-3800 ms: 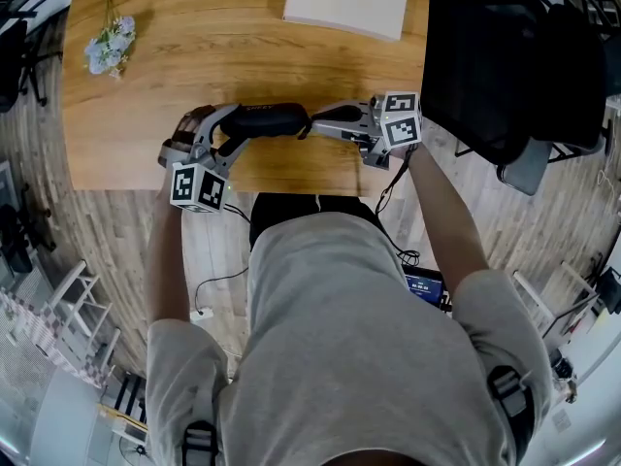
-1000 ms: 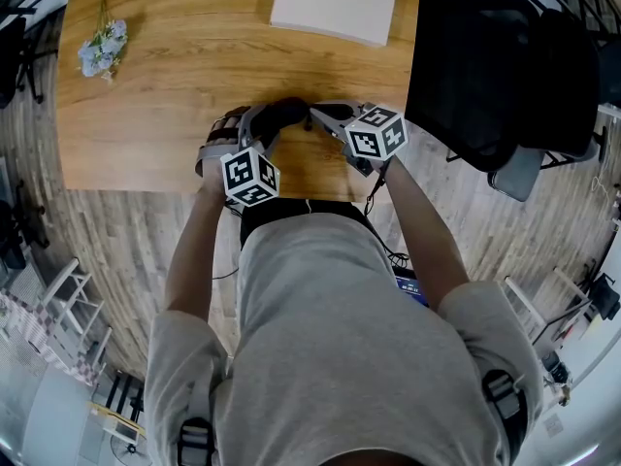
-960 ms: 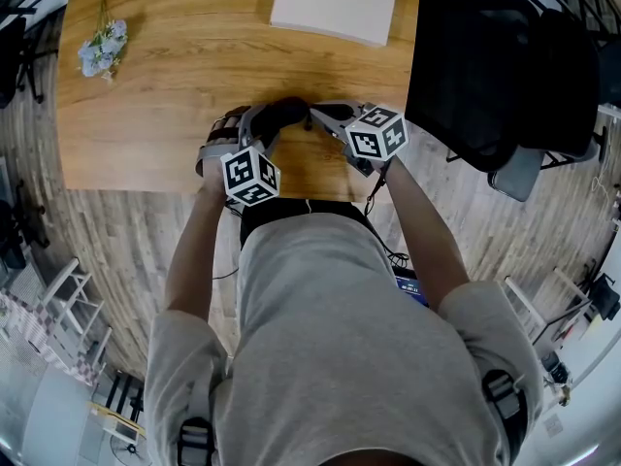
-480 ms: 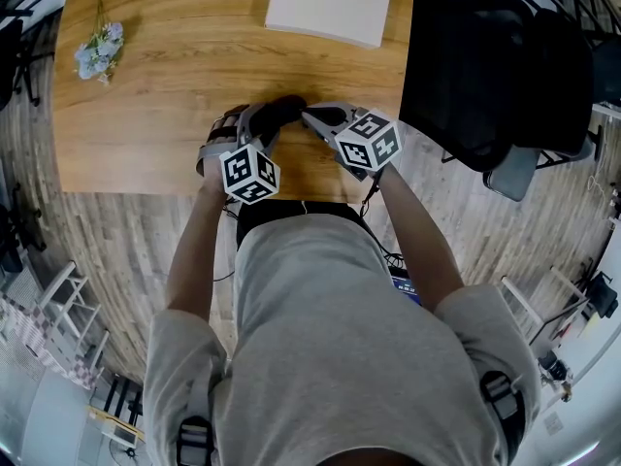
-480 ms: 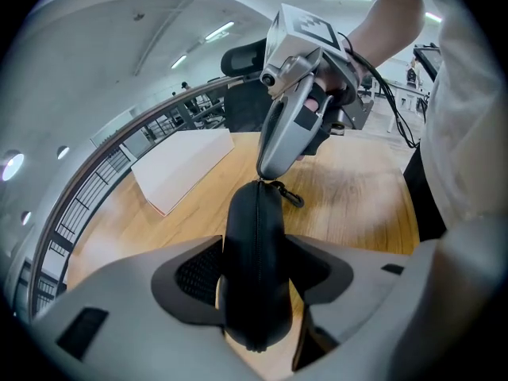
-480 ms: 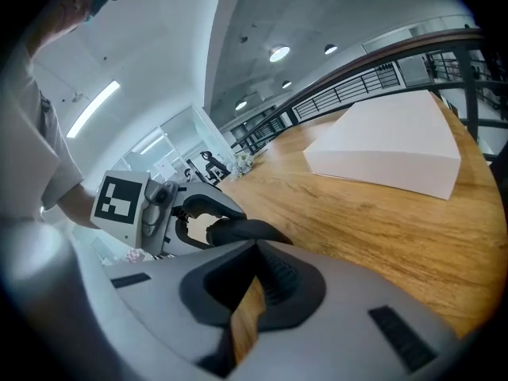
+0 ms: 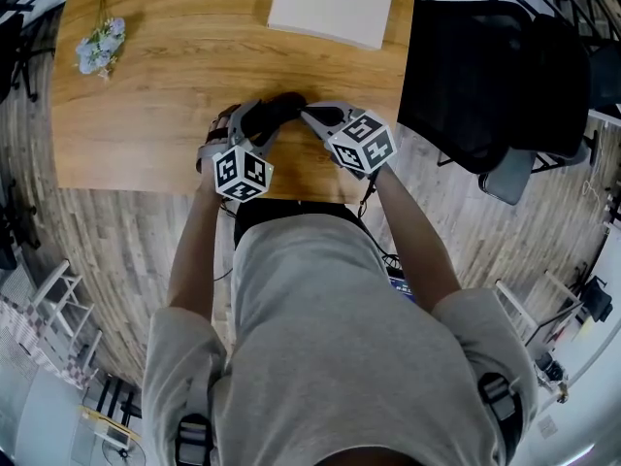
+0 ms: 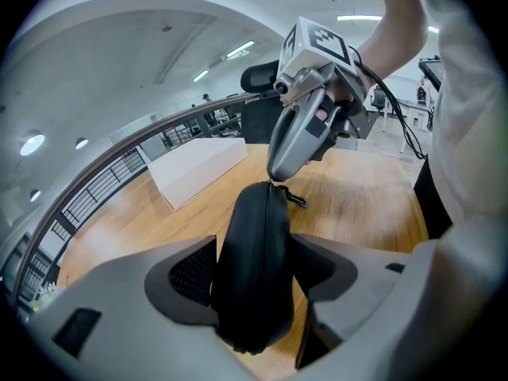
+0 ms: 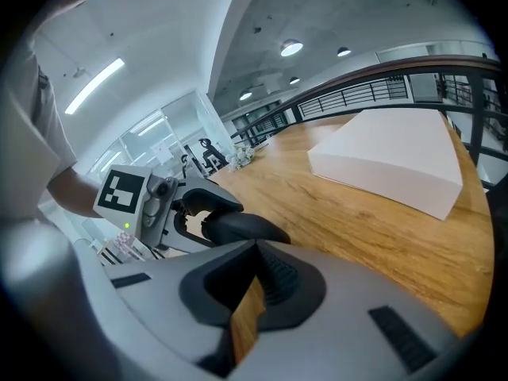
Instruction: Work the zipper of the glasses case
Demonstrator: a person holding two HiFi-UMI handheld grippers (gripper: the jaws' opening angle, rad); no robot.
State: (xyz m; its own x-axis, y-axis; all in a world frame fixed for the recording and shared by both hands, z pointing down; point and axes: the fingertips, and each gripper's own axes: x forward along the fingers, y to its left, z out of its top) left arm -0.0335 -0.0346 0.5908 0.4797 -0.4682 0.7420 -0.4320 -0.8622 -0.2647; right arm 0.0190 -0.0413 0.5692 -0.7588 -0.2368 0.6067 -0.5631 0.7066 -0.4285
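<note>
Left gripper view: glasses case [image 8: 252,228] gripped in left hand-held gripper [image 8: 257,270] (jaws just widened).

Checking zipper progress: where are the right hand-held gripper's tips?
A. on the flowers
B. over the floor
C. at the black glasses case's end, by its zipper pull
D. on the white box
C: the left gripper view shows the right hand-held gripper, tips closed, at the far end of the glasses case, beside the zipper pull.

Head view: glasses case [image 7: 283,107] mostly covered at frame centre, only its dark top shows. White box [image 7: 335,6] cut by top edge. Right gripper view: right gripper [image 9: 254,246] has closed tips hiding what they pinch.
</note>
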